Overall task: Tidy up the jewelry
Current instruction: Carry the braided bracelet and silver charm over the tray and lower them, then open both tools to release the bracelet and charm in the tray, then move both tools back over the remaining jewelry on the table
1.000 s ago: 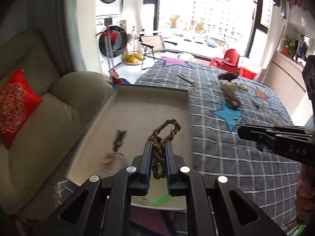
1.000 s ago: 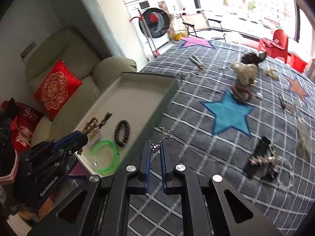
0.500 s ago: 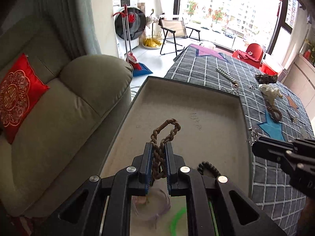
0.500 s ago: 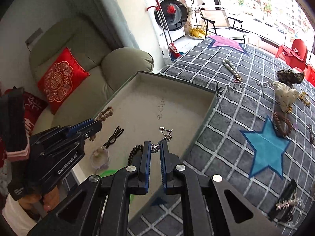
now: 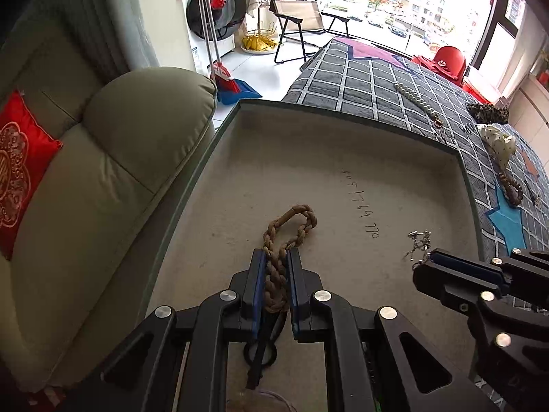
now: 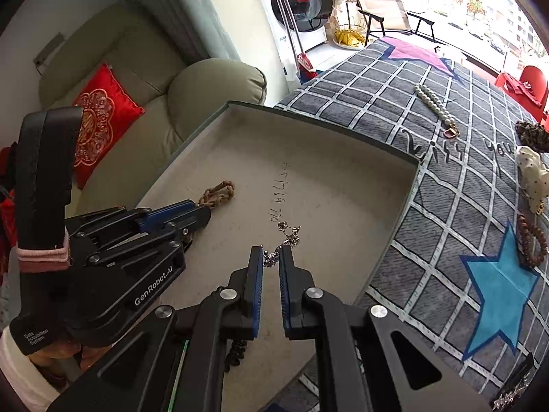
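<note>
Brown braided cord bracelet (image 5: 287, 240) juts lengthwise from the left gripper (image 5: 275, 267), pinched over the tray (image 5: 343, 116); lower right, right gripper (image 6: 271, 261) nips a silver chain (image 6: 287, 237), seemingly clear of the floor.

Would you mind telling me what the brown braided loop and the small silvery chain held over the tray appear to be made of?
The brown braided loop, held in the left tool, looks like twisted cord or leather: matte, with visible plaited strands. The small silvery chain, in the right tool, seems to be metal: fine links with bright glints. The shallow grey-rimmed tray looks lined with matte beige card or felt.
</note>
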The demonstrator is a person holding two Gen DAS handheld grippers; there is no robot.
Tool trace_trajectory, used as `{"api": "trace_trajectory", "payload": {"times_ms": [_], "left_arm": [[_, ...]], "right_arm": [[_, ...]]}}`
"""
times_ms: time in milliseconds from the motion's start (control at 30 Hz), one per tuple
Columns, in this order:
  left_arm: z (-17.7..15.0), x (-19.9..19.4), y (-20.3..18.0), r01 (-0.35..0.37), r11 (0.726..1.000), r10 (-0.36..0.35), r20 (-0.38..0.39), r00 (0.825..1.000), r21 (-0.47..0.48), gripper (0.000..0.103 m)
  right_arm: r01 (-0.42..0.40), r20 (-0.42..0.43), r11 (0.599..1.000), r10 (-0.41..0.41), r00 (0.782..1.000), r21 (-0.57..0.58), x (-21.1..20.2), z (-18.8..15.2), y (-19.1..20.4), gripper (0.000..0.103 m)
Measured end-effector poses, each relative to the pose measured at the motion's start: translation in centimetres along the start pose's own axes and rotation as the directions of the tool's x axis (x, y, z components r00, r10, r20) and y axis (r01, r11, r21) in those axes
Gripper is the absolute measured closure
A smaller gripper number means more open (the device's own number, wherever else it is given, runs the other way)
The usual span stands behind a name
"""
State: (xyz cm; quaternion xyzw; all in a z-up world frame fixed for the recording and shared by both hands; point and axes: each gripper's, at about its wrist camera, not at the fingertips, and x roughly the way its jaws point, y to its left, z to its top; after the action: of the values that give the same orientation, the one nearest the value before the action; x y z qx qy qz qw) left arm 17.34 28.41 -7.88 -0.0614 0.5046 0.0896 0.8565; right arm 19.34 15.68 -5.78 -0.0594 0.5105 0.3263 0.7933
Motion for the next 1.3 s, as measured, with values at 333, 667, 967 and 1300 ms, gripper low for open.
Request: {"api": "trace_trajectory", "payload": {"times_ms": [333, 667, 967, 1300], "left_arm": [[0.1, 0.0, -0.4, -0.028, 0.999, 0.028, -0.002, 1.0, 0.025, 0.088], [0.0, -0.3, -0.4, -0.016, 1.0, 0.016, -0.015, 1.0, 0.0, 0.088], [-0.1, -0.9, -0.6, -0.063, 0.998, 0.064, 0.021, 0.998, -0.014, 0.012], [-0.3, -3.0, -1.4, -0.06, 0.998, 0.06, 0.065, 0.996, 0.002, 0.012]], "right_arm": [[-0.003, -0.033, 1.0, 0.003, 0.999, 0.016, 1.4, -0.1, -0.5, 0.093], [0.017, 0.0, 1.0, -0.017, 1.0, 0.017, 0.1, -0.1, -0.7, 0.063], [0.034, 0.068, 0.998, -0.037, 0.997, 0.047, -4.2, -1.7, -1.8, 0.055], [0.033, 0.094, 0.994, -0.043, 0.995, 0.105, -7.8, -4.7, -3.5, 0.055]]}}
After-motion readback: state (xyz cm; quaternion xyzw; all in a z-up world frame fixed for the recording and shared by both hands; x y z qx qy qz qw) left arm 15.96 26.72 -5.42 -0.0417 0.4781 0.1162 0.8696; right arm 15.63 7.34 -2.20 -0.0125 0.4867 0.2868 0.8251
